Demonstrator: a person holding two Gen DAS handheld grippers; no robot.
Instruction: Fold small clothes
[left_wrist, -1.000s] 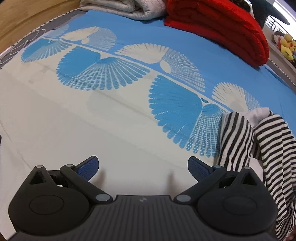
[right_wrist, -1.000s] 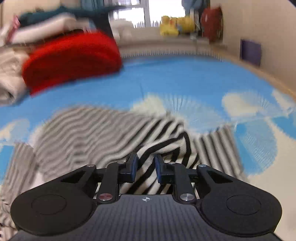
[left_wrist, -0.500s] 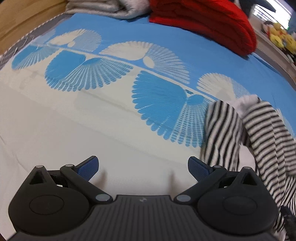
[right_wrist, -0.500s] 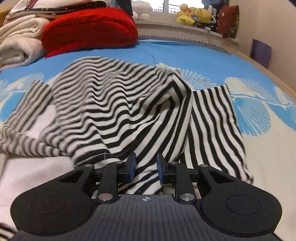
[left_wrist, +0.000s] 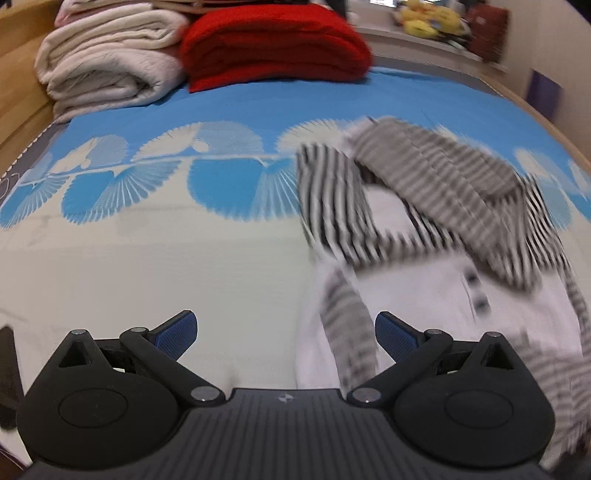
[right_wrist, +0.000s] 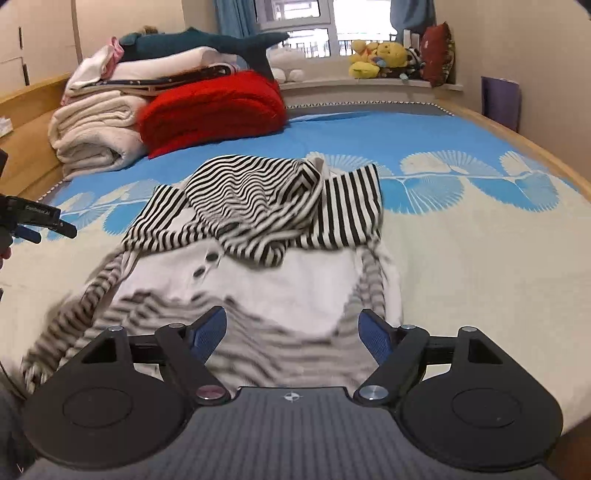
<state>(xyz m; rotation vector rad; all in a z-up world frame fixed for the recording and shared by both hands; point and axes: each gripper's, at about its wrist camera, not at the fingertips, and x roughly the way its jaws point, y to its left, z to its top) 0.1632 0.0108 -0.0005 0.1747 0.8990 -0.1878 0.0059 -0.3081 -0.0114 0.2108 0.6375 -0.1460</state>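
A small black-and-white striped garment (right_wrist: 266, 206) with a white buttoned panel (right_wrist: 295, 280) lies rumpled on the bed sheet (right_wrist: 461, 258). My right gripper (right_wrist: 291, 325) hovers over its near hem. Its jaws are opening, and the cloth shows below the gap with neither pad pressing on it. My left gripper (left_wrist: 284, 328) is open and holds nothing, over the pale sheet just left of the garment (left_wrist: 424, 192), which is blurred in the left wrist view. The right wrist view also catches the left gripper (right_wrist: 55, 234) at its left edge.
A red folded blanket (right_wrist: 214, 107) and cream folded blankets (right_wrist: 92, 136) are stacked at the head of the bed. Plush toys (right_wrist: 380, 59) sit on the window sill. A wooden bed frame (right_wrist: 517, 136) runs along the right.
My right gripper went from shut on the striped cloth to wide apart and drew back; the garment dropped onto the sheet. The left gripper swung toward the garment, staying open.
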